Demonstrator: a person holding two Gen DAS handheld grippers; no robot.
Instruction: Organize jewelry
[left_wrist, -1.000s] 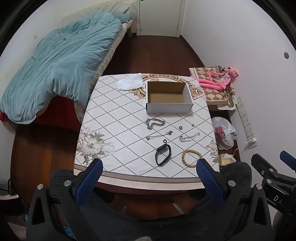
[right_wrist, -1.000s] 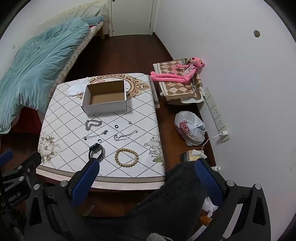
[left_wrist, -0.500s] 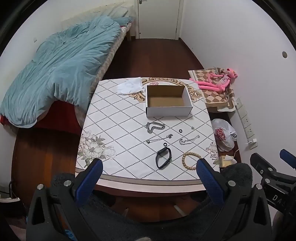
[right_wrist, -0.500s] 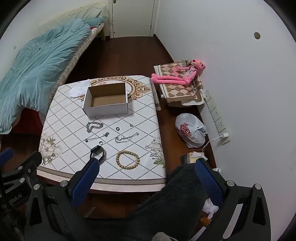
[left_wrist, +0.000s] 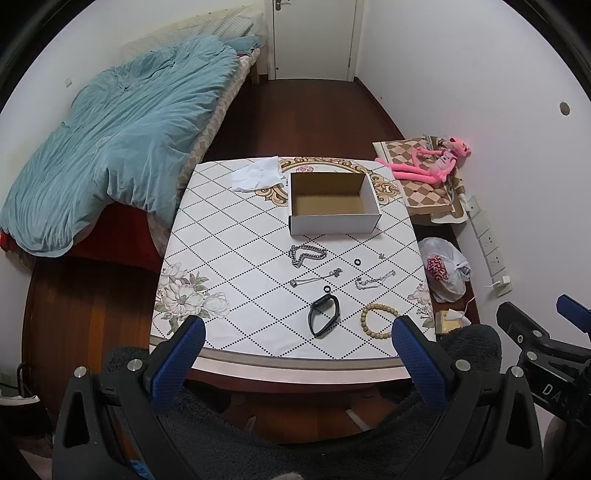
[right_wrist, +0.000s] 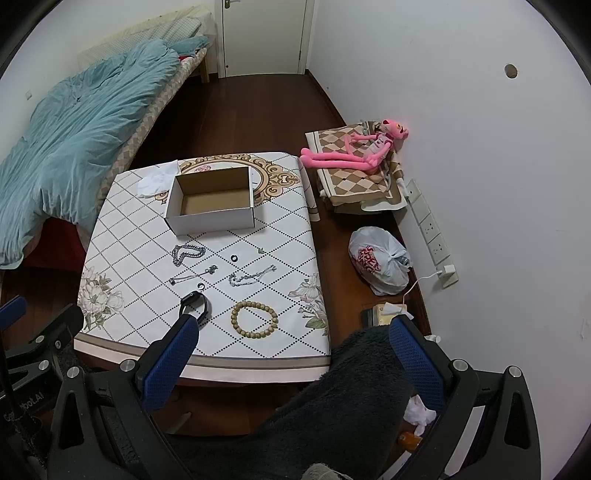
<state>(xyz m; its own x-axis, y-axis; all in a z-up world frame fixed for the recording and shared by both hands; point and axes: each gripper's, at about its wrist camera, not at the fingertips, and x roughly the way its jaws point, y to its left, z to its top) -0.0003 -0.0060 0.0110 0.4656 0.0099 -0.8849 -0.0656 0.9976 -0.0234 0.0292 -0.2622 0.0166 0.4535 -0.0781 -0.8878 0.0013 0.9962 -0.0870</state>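
Several jewelry pieces lie on your counter (left_wrist: 207, 236) in front of the open cardboard box (left_wrist: 334, 206), whose long side runs across your view. The black band (left_wrist: 324, 314) points its long axis toward the box; the bead bracelet (left_wrist: 378, 320) lies just right of it. A bed with a teal duvet (left_wrist: 110, 147) stands to the left. Your left gripper (left_wrist: 295, 354) and right gripper (right_wrist: 291, 350) hover at the near edge, fingers spread wide, holding nothing.

Chains (left_wrist: 307, 254), bead bracelet (left_wrist: 379, 320), seemingly rings lie before empty open box (left_wrist: 334, 208).
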